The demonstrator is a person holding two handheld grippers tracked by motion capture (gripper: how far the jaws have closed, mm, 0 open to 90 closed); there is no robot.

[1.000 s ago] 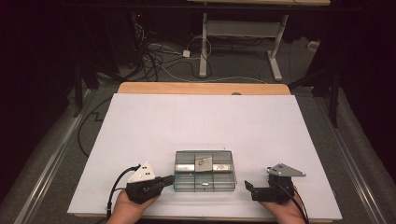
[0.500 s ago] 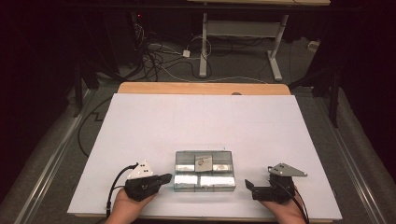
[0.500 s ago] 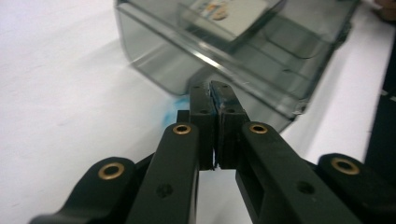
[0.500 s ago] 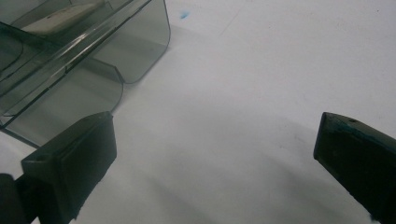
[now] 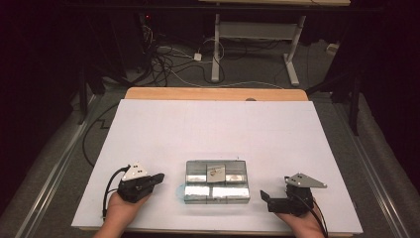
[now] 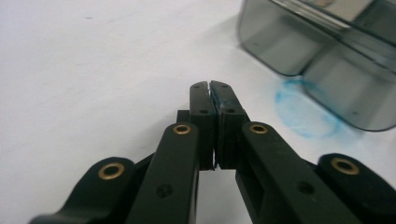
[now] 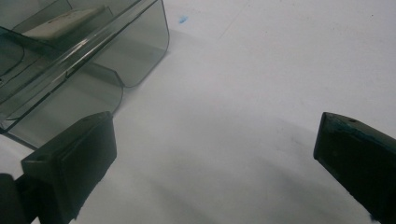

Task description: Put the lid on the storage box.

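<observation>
Seen from above, two hands reach in from the near edge of a white bench [image 5: 208, 124], each holding a black two-jaw claw. The left claw [image 5: 159, 176] has its jaws pressed together on nothing, tips aimed rightward at the near-left corner of a smoke-grey clear plastic compartment box [image 5: 217, 181], close to it but apart. The right claw [image 5: 264, 197] rests low with its jaws spread wide and nothing between them, just beside the box's right end. The box lies flat near the front middle of the bench, its long axis running left to right, its open compartments facing up; one rear cell holds a small pale piece [image 5: 214, 173]. A faint blue ring mark [image 6: 306, 108] on the bench sits by the box's near-left corner. Judged from here, a push from the shut left claw could slide or skew the light box, or tip the loose piece out, since nothing braces it.
</observation>
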